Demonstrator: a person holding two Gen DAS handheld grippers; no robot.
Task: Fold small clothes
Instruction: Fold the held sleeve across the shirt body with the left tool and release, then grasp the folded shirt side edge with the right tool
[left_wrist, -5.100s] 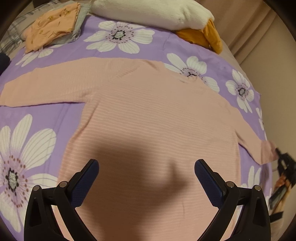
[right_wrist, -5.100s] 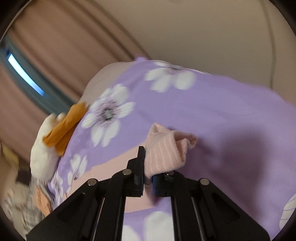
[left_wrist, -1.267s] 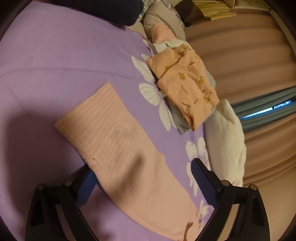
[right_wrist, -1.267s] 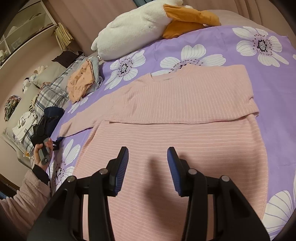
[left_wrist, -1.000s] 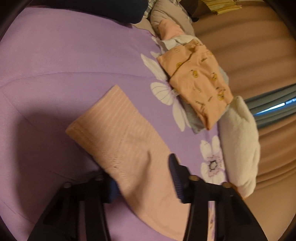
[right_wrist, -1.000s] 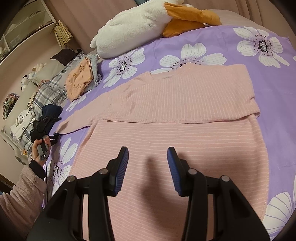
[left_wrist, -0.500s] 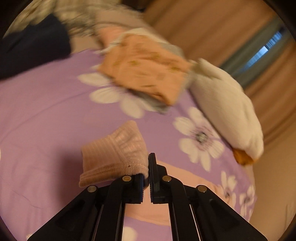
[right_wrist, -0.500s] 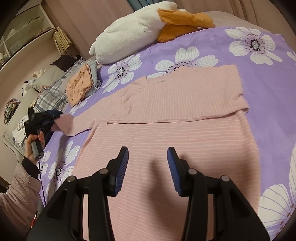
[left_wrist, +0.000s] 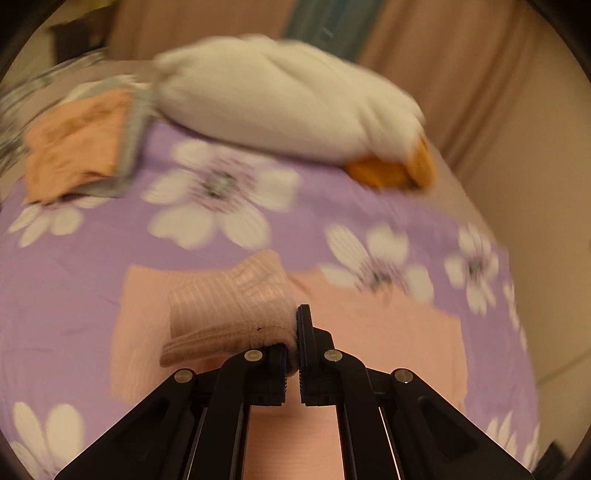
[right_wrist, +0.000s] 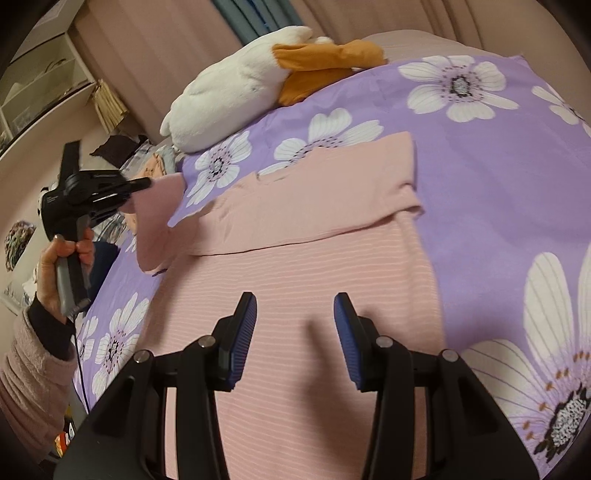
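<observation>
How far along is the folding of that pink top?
One sleeve already lies folded across the pink top. The left tool is pinching the other sleeve's cuff, lifted off the bed. The right tool hovers open. The body looks unfolded.

Bed (right_wrist: 480, 177), purple flowered cover. Pink sweater (right_wrist: 314, 295) spread mid-bed; white plush duck (right_wrist: 236, 88) along far edge; folded orange garment (left_wrist: 74, 144) at far-left corner.

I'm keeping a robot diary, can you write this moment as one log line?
left gripper: shut on sleeve cuff, lifted | right gripper: open, empty, over pink sweater | other sleeve: folded across chest
</observation>
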